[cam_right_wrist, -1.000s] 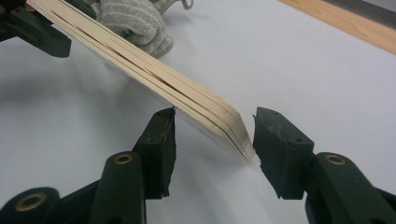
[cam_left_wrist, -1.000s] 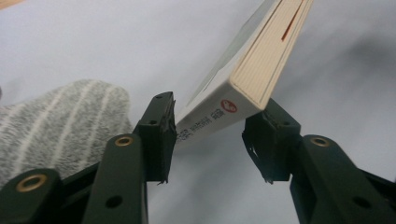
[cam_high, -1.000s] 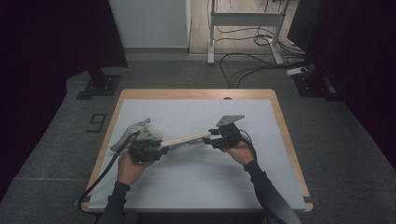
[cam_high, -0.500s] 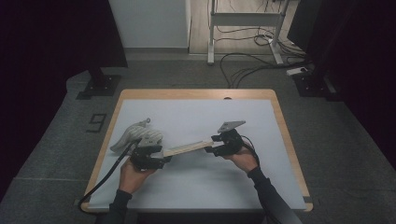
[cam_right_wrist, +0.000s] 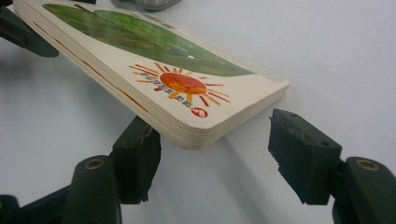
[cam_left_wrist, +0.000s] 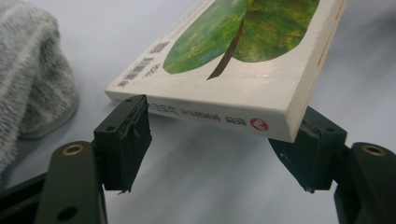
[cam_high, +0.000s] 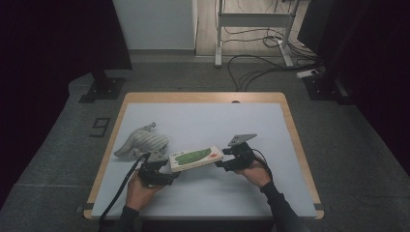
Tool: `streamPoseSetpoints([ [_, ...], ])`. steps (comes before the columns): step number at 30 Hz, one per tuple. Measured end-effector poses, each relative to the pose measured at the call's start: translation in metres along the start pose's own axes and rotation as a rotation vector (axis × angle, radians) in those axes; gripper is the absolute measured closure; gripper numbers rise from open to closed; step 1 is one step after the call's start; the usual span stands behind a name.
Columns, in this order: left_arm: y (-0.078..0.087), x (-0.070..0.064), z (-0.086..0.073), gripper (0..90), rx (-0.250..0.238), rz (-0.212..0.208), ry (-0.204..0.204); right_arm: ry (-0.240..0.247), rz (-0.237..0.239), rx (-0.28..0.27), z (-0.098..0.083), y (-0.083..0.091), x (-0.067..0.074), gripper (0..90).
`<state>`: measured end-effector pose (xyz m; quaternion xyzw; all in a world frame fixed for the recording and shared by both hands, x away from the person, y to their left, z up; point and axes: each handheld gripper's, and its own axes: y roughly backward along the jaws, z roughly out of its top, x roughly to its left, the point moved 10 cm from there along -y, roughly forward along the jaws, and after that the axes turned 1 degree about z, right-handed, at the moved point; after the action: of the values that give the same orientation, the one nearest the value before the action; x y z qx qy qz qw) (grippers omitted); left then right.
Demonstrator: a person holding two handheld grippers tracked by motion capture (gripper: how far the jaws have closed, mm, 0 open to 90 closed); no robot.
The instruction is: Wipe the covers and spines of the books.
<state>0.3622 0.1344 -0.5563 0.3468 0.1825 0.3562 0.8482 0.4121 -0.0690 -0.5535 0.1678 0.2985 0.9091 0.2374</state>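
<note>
book lies on tabletop lower centre of high view, between both grippers | left gripper jaws just opening, parted around book's near end, no clamp | right gripper jaws just opening, apart at other end, one jaw clear | striped cloth left of book

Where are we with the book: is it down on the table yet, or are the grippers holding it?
Looks done: the book lies flat on the table beside the grey striped cloth. In hand: the left gripper and right gripper have just been opening; their jaws stand off the book's ends, one right jaw tucked under it. Left: drawing both grippers clear.
</note>
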Motion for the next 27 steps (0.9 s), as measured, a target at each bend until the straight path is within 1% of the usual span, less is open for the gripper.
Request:
streamPoseSetpoints([
  [5, -0.003, -0.004, -0.006, 28.4, 0.011, 0.003, 0.001, -0.006, 0.006, -0.001, -0.008, 0.0, 0.001, 34.1],
  [8, -0.006, -0.006, -0.011, 28.4, 0.017, -0.005, 0.006, -0.007, 0.01, 0.002, -0.013, -0.001, 0.003, 34.8],
  [10, -0.007, -0.007, -0.013, 28.6, 0.015, -0.004, 0.005, -0.001, 0.012, 0.002, -0.015, -0.002, 0.004, 35.3],
  [14, -0.009, -0.009, -0.016, 29.6, 0.016, -0.005, 0.001, -0.006, 0.019, -0.004, -0.021, -0.004, 0.005, 35.7],
  [16, -0.01, -0.011, -0.018, 30.1, 0.013, -0.012, 0.0, -0.005, 0.019, -0.007, -0.022, -0.005, 0.005, 36.3],
  [27, -0.014, -0.018, -0.026, 29.9, 0.021, -0.022, -0.01, 0.026, 0.023, -0.004, -0.032, -0.007, 0.01, 37.0],
])
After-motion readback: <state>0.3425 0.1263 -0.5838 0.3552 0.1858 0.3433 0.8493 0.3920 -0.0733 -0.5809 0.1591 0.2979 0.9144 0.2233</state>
